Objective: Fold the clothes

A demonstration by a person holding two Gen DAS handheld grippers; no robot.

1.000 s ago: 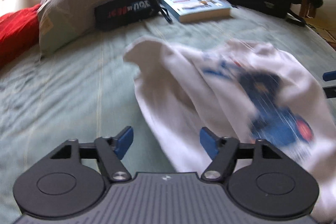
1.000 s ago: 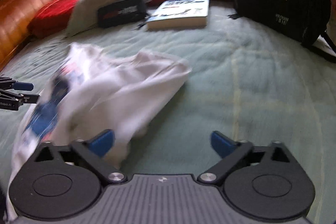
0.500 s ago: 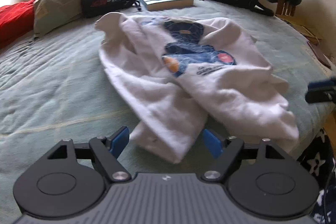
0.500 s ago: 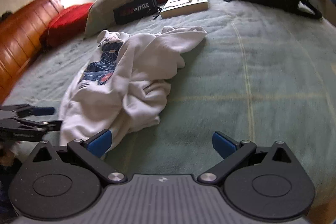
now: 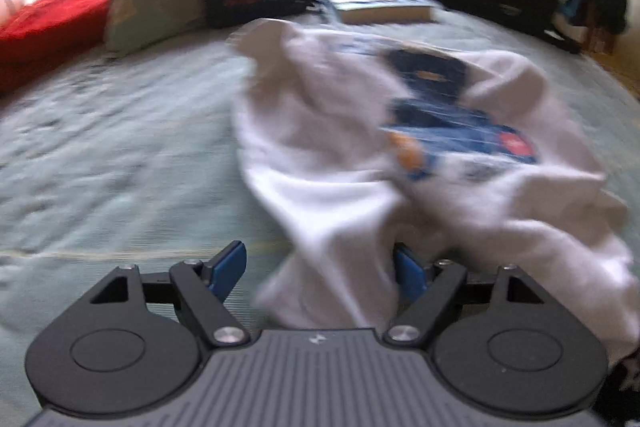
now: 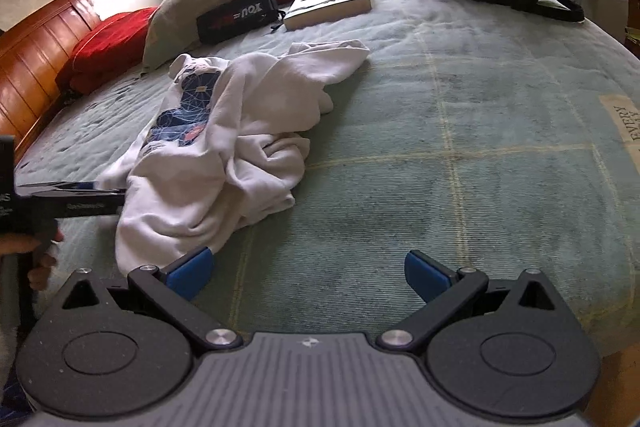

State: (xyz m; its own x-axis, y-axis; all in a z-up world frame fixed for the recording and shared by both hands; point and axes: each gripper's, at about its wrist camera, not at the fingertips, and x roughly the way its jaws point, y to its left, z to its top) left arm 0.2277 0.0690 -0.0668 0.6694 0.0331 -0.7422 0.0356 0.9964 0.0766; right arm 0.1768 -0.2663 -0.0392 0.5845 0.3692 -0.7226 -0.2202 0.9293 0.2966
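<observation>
White sweatshirt [image 6: 224, 155] lies crumpled on green bedspread [image 6: 460, 155], printed side up. A second ago it was mid-air and blurred; now settled. Left gripper [image 5: 320, 269] has come closer: jaws spread, a fold of cloth between its pads, not pinched. Right gripper [image 6: 308, 273] spread wide, empty, just beside the hem.

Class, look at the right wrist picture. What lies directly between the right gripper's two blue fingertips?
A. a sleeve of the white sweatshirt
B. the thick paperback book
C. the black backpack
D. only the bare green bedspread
D: the right gripper stands open over the pale green quilted bedspread, with the crumpled white printed sweatshirt off to its left.
</observation>
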